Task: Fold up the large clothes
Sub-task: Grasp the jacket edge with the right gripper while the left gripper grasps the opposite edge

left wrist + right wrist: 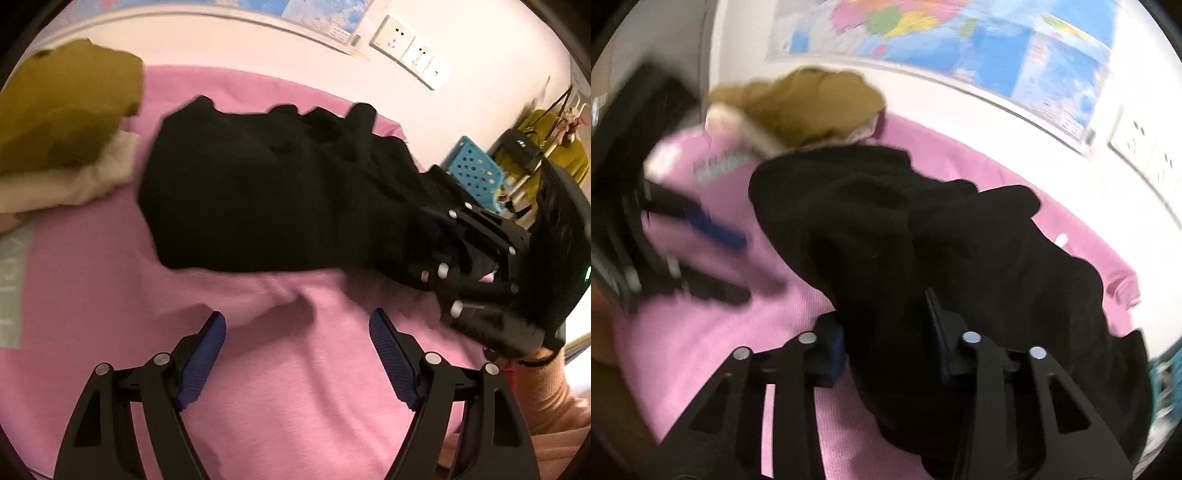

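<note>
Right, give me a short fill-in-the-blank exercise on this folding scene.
1. The black garment lies on a ____ cloth.
2. The right gripper has its jaws closed on the ____ garment.
3. The left gripper holds ____.
4. The mustard garment rests on a ____ one.

Missing: pink; black; nothing; cream

Black garment (280, 192), bunched, partly folded, lying on pink cloth (295, 369).
</note>
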`<state>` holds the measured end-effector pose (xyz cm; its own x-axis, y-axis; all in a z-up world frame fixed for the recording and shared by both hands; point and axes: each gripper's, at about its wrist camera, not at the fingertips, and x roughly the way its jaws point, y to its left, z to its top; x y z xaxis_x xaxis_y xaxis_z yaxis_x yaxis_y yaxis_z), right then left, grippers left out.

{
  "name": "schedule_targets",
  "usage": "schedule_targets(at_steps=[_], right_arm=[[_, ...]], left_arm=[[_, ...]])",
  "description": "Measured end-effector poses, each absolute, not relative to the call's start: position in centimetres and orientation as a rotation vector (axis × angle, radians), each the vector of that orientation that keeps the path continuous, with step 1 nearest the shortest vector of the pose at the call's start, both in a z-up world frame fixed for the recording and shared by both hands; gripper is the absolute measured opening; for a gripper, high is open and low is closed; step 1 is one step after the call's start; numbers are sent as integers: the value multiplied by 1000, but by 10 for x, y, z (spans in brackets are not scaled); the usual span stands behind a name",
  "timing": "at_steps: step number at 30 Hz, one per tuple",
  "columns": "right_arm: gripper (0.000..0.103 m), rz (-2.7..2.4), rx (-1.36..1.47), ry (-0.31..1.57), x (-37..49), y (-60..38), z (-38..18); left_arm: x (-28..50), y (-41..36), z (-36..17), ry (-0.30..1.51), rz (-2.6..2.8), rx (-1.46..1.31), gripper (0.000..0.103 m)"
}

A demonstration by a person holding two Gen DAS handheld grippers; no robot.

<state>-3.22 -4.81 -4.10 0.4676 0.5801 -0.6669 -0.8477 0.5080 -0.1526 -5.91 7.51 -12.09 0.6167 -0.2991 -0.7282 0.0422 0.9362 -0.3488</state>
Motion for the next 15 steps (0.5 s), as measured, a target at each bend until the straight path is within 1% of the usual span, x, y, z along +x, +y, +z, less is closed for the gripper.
schedule_targets(at_steps=[4, 11, 15], right_arm=[[33, 935, -423, 616, -21, -52, -30], [35, 953, -392, 635, -23, -53, -35], [36, 957, -374, 643, -23, -55, -37]], left_arm=[[-48, 72, -119, 872, -267, -391, 77], [-23, 88, -121, 814, -313, -614, 77], [-11, 92, -127, 811, -329, -695, 78]])
